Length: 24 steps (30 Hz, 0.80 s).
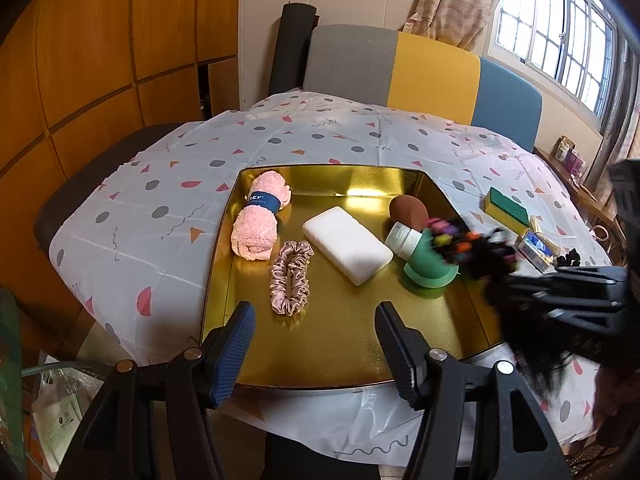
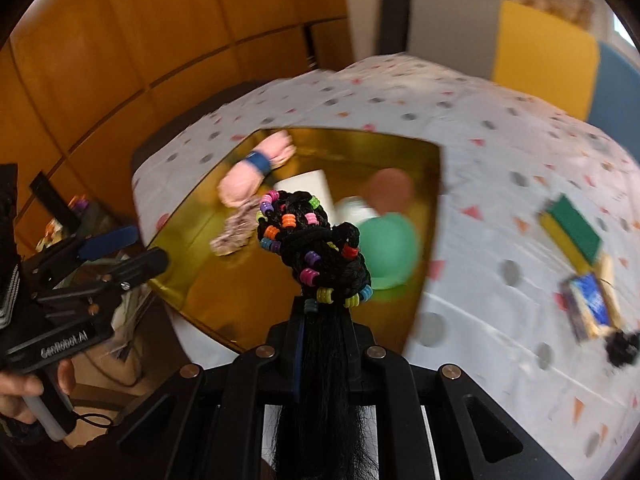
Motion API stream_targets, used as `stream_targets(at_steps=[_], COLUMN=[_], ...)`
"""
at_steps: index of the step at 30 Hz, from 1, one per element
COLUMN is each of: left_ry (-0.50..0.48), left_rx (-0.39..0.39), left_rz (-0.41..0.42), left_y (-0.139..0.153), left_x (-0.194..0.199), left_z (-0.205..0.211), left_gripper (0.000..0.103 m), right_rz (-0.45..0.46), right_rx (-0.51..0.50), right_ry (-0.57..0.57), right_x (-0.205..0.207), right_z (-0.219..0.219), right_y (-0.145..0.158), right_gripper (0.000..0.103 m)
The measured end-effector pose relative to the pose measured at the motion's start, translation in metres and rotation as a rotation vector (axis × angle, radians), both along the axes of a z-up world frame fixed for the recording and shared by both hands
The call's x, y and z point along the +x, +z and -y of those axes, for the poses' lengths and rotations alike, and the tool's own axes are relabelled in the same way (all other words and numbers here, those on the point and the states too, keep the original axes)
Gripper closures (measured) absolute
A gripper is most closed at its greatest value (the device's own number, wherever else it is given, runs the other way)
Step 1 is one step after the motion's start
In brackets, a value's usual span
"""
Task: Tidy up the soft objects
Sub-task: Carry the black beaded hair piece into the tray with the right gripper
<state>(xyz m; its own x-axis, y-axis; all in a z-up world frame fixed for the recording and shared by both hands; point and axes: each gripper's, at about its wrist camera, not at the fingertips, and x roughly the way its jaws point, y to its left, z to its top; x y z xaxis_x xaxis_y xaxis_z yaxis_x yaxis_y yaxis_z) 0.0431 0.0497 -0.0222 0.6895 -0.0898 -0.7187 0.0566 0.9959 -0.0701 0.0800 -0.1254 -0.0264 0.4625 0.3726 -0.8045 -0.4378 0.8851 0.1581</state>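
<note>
A gold tray [image 1: 332, 344] holds a rolled pink towel [image 1: 260, 216], a pink satin scrunchie [image 1: 290, 278], a white sponge block [image 1: 346, 244], a brown makeup sponge [image 1: 408, 208], a white bottle [image 1: 402, 238] and a green puff [image 1: 430, 266]. My left gripper [image 1: 316, 346] is open and empty above the tray's near edge. My right gripper [image 2: 324, 316] is shut on a black braided hairpiece with coloured beads [image 2: 312, 240], held above the tray's right part [image 2: 208, 280]; the hairpiece also shows blurred in the left wrist view [image 1: 476, 248].
On the patterned tablecloth [image 1: 168, 208] right of the tray lie a green-yellow scouring sponge [image 1: 506, 206], a small blue box [image 1: 534, 248] and a black hair tie [image 2: 620, 346]. A grey, yellow and blue chair back [image 1: 400, 68] stands behind the table. Wooden panels are left.
</note>
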Motion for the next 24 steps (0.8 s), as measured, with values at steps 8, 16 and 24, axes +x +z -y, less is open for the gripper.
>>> stream_targets(at_steps=[8,16,24], left_ry=[0.007,0.025,0.039], left_rx=[-0.008,-0.014,-0.003], left_rz=[-0.006,-0.03,-0.03], left_y=[-0.002,-0.009,-0.008], left_x=[0.001,0.004,0.006], left_z=[-0.004,-0.012,-0.016], left_gripper=[0.04,0.04,0.04], right_rz=[-0.119,-0.163,-0.172], right_rx=[-0.104,-0.154,-0.066], right_ry=[0.08,-0.024,-0.068], right_x=[0.032,0.082,0.093], right_z=[-0.045,-0.055,-0.044], right_y=[-0.044,-0.07,-0.066], right_gripper=[0.09,0.09,0.07])
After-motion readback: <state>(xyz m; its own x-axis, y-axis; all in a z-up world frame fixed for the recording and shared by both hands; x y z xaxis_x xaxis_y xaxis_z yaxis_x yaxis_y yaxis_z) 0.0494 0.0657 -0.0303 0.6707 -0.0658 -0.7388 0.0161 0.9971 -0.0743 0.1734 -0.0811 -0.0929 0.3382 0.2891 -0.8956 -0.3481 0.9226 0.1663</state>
